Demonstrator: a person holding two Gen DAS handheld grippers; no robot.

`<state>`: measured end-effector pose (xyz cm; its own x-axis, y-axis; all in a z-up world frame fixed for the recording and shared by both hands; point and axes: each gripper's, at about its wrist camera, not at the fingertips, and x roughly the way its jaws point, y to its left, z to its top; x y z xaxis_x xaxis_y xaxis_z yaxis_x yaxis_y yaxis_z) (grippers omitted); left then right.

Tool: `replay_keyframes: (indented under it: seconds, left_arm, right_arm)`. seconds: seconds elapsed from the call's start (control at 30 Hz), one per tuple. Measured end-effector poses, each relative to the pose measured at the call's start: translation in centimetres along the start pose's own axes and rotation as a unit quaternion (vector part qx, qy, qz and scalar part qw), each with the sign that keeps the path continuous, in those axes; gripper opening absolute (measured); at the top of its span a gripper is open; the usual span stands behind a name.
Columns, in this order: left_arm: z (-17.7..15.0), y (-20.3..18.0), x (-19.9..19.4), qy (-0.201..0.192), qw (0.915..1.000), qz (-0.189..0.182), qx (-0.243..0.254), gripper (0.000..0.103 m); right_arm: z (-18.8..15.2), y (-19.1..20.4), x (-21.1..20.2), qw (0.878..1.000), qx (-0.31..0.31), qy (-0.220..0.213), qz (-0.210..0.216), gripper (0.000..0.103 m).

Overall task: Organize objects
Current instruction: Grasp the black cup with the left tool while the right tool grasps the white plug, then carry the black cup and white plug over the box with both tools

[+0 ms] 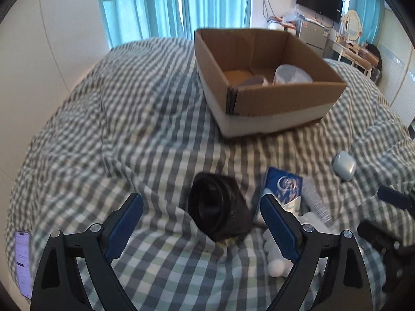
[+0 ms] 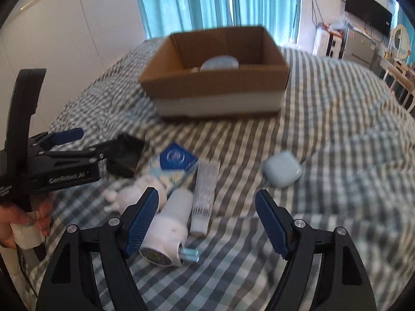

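A cardboard box (image 1: 285,98) sits on the checked bedspread (image 1: 129,129) with a pale container (image 1: 291,75) inside. In front of the box, the left gripper (image 1: 201,223) hangs wide open around a black roll (image 1: 219,207), pads apart from it. The right gripper (image 2: 207,223) is spread wide and empty, with a white tube (image 2: 205,194) and a blue case (image 2: 282,168) lying before it.

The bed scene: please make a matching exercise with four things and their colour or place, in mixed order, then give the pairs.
Things:
1. cardboard box
2. earbud case
3. black roll
4. phone

Descriptions:
A. pale blue, lying alone on the blanket
B. between the open left jaws
C. lit screen at the bed's left edge
D. holds a white container

Pairs: 1-D, 2-A, 3-B, 4-C
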<state>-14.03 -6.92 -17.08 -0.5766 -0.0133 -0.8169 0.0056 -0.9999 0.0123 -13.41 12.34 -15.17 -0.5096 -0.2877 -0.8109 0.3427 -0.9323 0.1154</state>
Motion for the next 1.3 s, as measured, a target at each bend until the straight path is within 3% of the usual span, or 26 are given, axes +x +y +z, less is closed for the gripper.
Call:
replay_keyframes:
  seconds: [0.1, 0.17, 0.4, 0.63, 0.93, 1.3]
  left_arm:
    - [-0.4, 0.1, 1.2, 0.014, 0.9999, -0.002, -0.002, 0.094]
    - [-0.5, 0.2, 1.8, 0.025, 0.9997, -0.003, -0.004, 0.086]
    - [-0.6, 0.0, 2.8, 0.040, 0.9985, -0.037, -0.005, 0.049]
    - [-0.6, -0.8, 3.1, 0.045, 0.9964, -0.071, 0.009, 0.021]
    - [-0.8, -0.9, 1.5, 0.023, 0.9966, -0.078, 0.001, 0.010]
    - [-1.3, -1.2, -3.3, -0.029, 0.9980, -0.053, 0.016, 0.008]
  right_arm:
    - [-0.7, 0.6, 0.6, 1.000, -0.014, 0.013, 0.001, 0.077]
    - [-1.1, 0.9, 0.8, 0.999, -0.026, 0.020, 0.006, 0.077]
    - [-2.3, 2.3, 3.1, 0.996, -0.047, 0.074, 0.026, 0.077]
    - [-2.9, 2.9, 3.9, 0.993, -0.058, 0.097, 0.023, 0.057]
    - [-2.4, 2.5, 1.9, 0.997, -0.045, 0.061, 0.018, 0.057]
    - [-1.3, 3.2, -1.2, 0.999, -0.049, 0.013, 0.002, 0.056]
